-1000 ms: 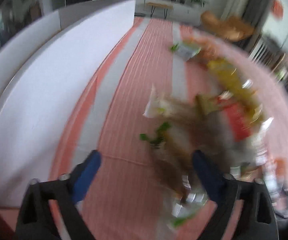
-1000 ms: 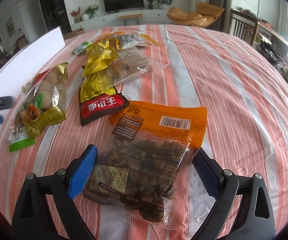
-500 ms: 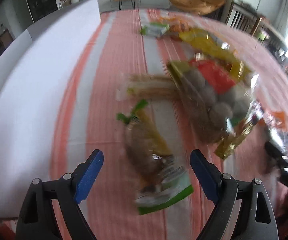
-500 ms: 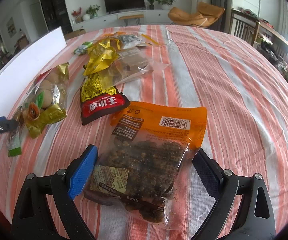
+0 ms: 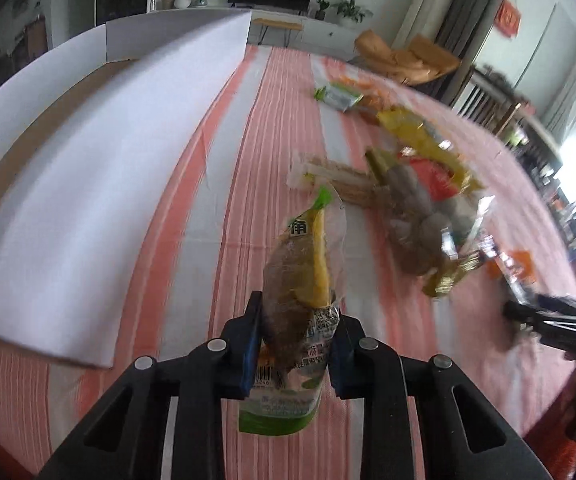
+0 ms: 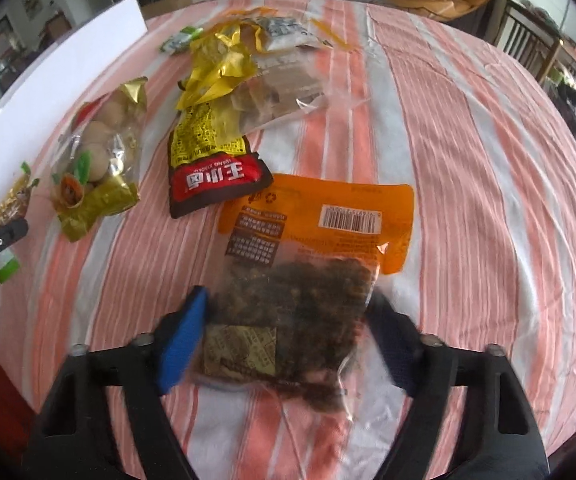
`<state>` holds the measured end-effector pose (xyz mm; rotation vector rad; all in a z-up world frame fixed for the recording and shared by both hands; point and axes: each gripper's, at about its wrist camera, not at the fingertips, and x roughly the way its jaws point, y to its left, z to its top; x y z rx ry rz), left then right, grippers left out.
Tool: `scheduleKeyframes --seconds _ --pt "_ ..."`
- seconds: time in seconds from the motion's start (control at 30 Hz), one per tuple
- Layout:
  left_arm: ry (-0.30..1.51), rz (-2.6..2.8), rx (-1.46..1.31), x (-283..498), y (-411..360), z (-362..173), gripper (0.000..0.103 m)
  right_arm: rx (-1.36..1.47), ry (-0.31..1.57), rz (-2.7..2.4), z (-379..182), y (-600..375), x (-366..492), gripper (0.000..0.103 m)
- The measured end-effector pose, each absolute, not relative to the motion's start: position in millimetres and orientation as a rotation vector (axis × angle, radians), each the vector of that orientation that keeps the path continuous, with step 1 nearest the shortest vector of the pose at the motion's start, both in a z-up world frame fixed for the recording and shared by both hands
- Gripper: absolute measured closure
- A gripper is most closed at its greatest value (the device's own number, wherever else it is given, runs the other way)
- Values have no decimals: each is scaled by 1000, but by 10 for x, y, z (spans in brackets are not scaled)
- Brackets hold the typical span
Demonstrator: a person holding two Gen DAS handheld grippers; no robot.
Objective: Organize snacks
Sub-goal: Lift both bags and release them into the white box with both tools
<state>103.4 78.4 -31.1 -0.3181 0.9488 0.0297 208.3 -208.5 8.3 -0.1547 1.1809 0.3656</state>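
The left gripper (image 5: pixel 297 332) pinches a green-ended snack packet (image 5: pixel 300 280), seemingly lifted off the striped tablecloth (image 5: pixel 192 208). The right gripper (image 6: pixel 288 332) is closing around an orange-topped bag (image 6: pixel 312 256) lying there, beside a white box (image 5: pixel 100 152).

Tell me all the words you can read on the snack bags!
"WANG XIAOLU", upside down, with big white Chinese characters: red and yellow packet.
"角": green-ended packet.
Orange bag: barcode digits and white print too small to read.
Brown label on that bag: blurred.
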Motion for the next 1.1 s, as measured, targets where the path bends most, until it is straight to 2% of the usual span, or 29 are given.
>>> scheduleKeyframes --seconds 0.17,0.33,0.5,0.7,0.77,0.8,0.83,0.9,1.0,1.1 --pt "873 -53 -414 972 825 -31 76 -27 1155 343 292 -2403 1976 34" --pt "793 -104 -515 968 974 326 76 196 1047 438 860 -2532 1966 34" --pt "710 17 -527 980 1587 672 76 264 988 674 1368 -1745 2115 34" --pt "730 263 -479 919 2441 689 75 233 962 977 1711 -87 2254 34" --pt "742 338 -459 903 2632 639 68 235 955 1041 1742 433 2234 32" --pt "753 374 -456 908 2699 609 52 237 952 1063 1735 643 2233 30" --pt "760 396 -459 909 2753 573 30 229 944 1076 1713 829 2233 24" --pt "760 440 -467 863 2850 482 15 159 955 1072 1629 1276 2258 19" --pt "744 435 -483 784 2852 408 14 96 1000 1038 1509 1572 2277 19" --pt "713 414 -481 662 2738 409 14 128 936 1046 1498 1309 2223 19"
